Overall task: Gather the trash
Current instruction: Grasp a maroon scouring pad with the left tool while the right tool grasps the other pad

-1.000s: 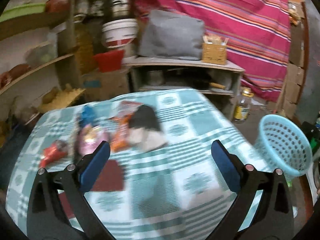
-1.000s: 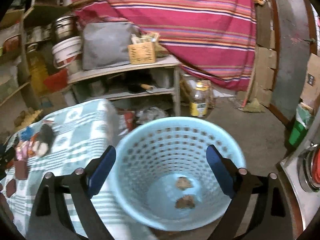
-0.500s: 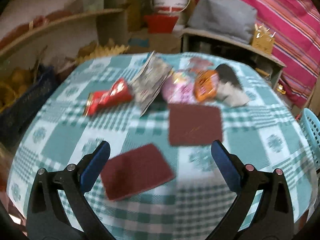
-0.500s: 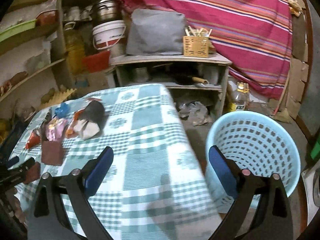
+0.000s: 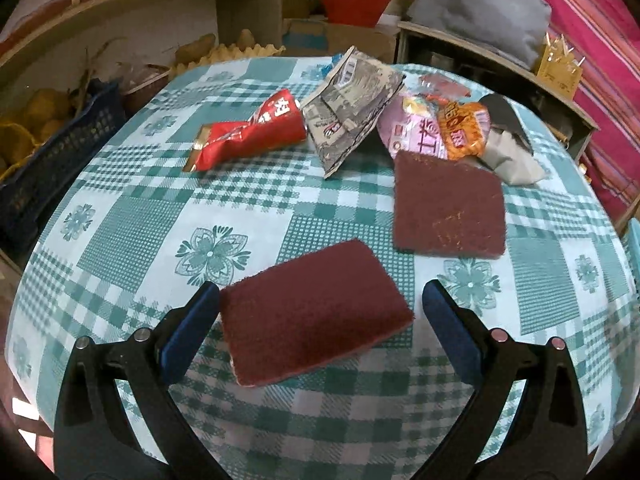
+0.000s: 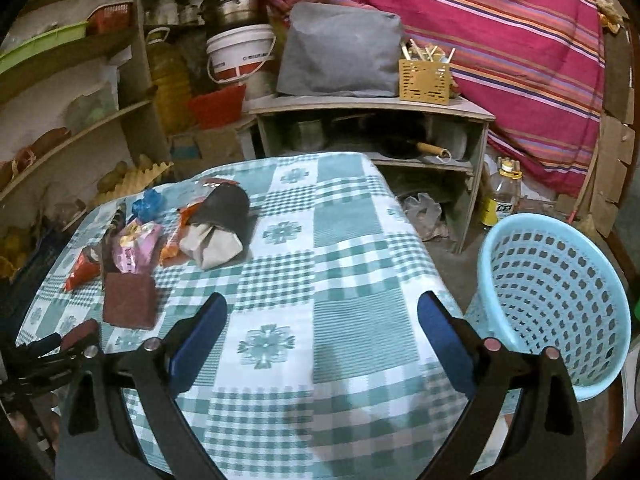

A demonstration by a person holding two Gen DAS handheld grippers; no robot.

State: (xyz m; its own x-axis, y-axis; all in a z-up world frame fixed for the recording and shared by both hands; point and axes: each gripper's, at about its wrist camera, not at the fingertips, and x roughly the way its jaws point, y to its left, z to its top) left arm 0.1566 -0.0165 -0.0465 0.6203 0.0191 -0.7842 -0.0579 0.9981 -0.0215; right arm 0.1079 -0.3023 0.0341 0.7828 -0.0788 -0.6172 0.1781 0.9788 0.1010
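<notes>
My left gripper (image 5: pixel 320 316) is open, its blue pads on either side of a maroon scouring pad (image 5: pixel 314 318) lying on the checked tablecloth (image 5: pixel 140 240). A second maroon pad (image 5: pixel 448 204) lies beyond it. Further back lie a red wrapper (image 5: pixel 248 134), a grey foil bag (image 5: pixel 352 104), a pink packet (image 5: pixel 416 136), an orange packet (image 5: pixel 464 130) and a black-and-grey bag (image 5: pixel 508 148). My right gripper (image 6: pixel 322 332) is open and empty above the table's near right part. The light blue basket (image 6: pixel 560 300) stands on the floor to its right.
A dark blue crate (image 5: pixel 52 168) sits left of the table. Wooden shelves (image 6: pixel 72 120) with containers stand at the left. A low cabinet (image 6: pixel 372 128) with a grey bag and a yellow holder stands behind. An oil bottle (image 6: pixel 502 196) is on the floor.
My left gripper has moved down and forward over the near maroon pad, which now lies between its fingers. My right gripper has swung left from the basket to over the table.
</notes>
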